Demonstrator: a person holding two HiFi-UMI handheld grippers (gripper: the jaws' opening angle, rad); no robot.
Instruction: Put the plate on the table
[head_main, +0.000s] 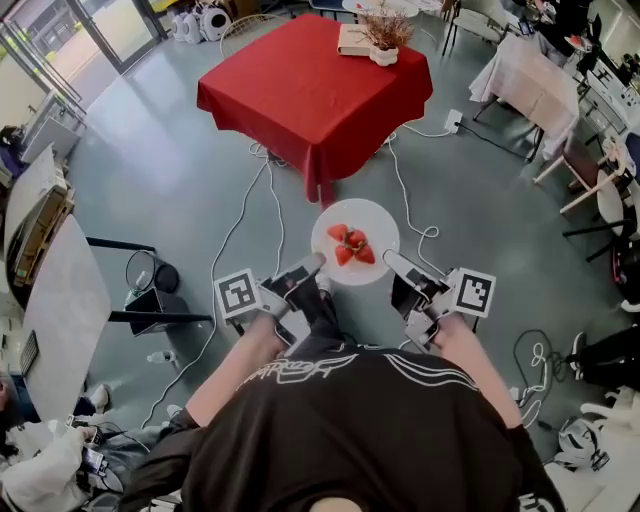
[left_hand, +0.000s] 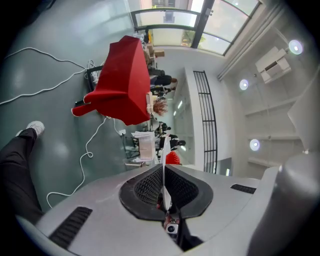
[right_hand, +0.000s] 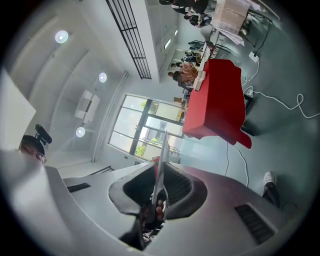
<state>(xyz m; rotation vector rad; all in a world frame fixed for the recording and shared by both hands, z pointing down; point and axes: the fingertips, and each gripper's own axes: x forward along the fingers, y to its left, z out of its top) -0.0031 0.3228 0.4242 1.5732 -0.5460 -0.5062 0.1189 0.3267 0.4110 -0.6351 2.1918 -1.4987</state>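
Note:
A white plate (head_main: 378, 222) with three strawberries (head_main: 350, 246) hangs level above the grey floor, in front of my chest. My left gripper (head_main: 311, 267) is shut on its left rim and my right gripper (head_main: 394, 263) is shut on its right rim. In the left gripper view the plate's edge (left_hand: 163, 172) runs thin between the black pads (left_hand: 147, 187) of that gripper (left_hand: 164, 189), with a strawberry (left_hand: 172, 158) beyond. The right gripper view shows the rim (right_hand: 161, 162) clamped the same way in that gripper (right_hand: 159, 194). The red-clothed table (head_main: 315, 85) stands ahead, apart from the plate.
A plant pot (head_main: 383, 38) and a book (head_main: 351, 40) sit at the red table's far edge. White cables (head_main: 268, 195) trail over the floor. A black stand (head_main: 150, 280) and a white table (head_main: 60, 300) are at left, a white-clothed table (head_main: 525, 85) and chairs at right.

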